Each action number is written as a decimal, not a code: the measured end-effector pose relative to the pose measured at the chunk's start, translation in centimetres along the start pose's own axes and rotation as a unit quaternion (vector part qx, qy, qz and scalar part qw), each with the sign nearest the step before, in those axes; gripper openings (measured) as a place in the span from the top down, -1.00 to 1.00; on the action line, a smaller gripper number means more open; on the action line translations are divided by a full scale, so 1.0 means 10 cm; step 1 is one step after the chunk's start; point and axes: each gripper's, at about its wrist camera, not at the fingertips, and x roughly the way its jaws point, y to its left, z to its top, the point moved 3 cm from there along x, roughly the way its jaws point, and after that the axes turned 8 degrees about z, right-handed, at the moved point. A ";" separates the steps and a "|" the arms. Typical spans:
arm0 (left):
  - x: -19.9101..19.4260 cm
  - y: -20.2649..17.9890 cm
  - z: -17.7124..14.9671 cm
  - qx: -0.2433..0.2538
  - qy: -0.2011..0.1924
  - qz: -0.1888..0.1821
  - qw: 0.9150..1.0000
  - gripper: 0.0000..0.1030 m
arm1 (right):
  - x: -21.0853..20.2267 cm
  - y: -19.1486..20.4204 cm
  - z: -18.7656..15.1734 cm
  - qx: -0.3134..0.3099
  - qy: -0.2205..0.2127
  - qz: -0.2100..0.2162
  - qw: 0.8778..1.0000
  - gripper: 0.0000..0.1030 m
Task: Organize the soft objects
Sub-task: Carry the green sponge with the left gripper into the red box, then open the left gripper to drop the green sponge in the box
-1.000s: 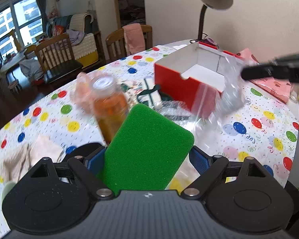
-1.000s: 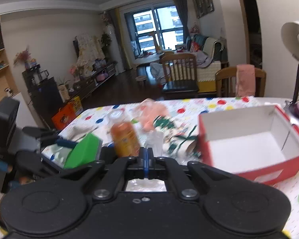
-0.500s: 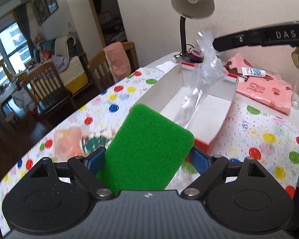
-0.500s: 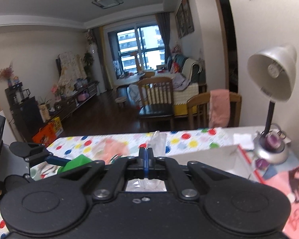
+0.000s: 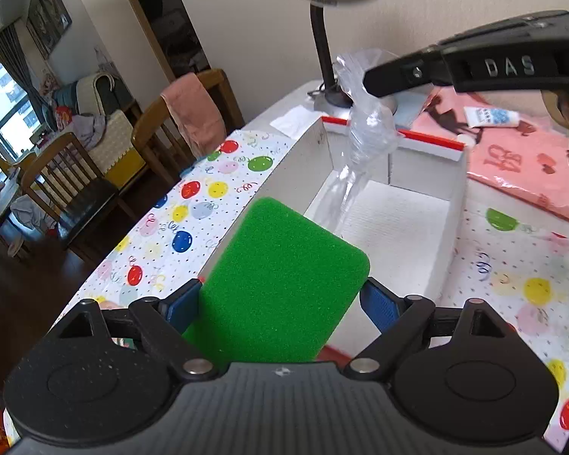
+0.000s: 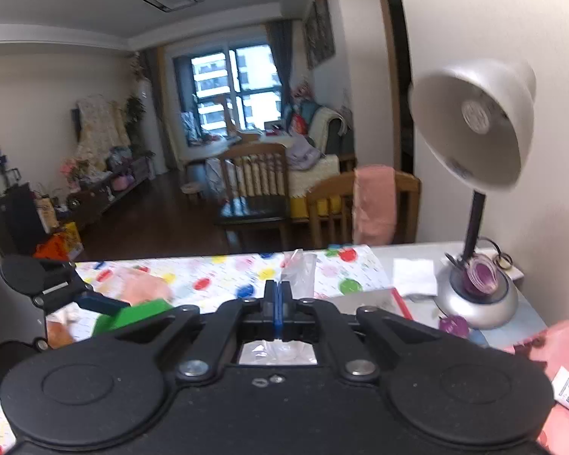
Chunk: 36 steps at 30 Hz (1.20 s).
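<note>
Both claws moved closer over white box point(image 5: 394, 227) w/ red rim. Left claw point(image 5: 280, 299) clamps green sponge point(image 5: 280, 284); right claw point(image 6: 278, 303) pinched shut on clear plastic bag point(image 5: 360, 129) dangling into box. Bench point(image 5: 193, 220): balloon-print cloth; desk lamp point(image 6: 474, 132) by wall, dining chairs point(image 6: 254, 185) behind.

Left gripper point(image 5: 280, 299): matte black ribbed housing, two round pivot discs, silver screws, blue finger pads point(image 5: 379, 305). Right gripper point(image 6: 278, 292): identical black body, blue pads, embossed "DAS" lettering; the operator's bare skin showed behind it.
</note>
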 end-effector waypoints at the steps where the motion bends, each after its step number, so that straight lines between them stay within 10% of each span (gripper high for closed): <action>1: 0.08 -0.02 0.04 0.000 0.006 0.000 1.000 -0.74 | 0.03 -0.07 -0.03 0.005 0.003 -0.003 1.000 1.00; 12: 0.92 -0.21 0.46 -0.022 0.066 -0.001 0.998 -0.74 | 0.41 -0.62 -0.38 0.053 0.027 -0.031 0.998 1.00; 25: 1.71 -0.42 0.49 -0.031 0.140 -0.011 0.990 -0.74 | 0.60 -0.59 -0.89 0.023 0.157 -0.012 0.987 0.99; 36: 1.99 -0.52 0.40 -0.028 0.183 -0.025 0.982 -0.76 | 0.61 -0.58 -0.95 0.029 0.195 0.000 0.980 0.65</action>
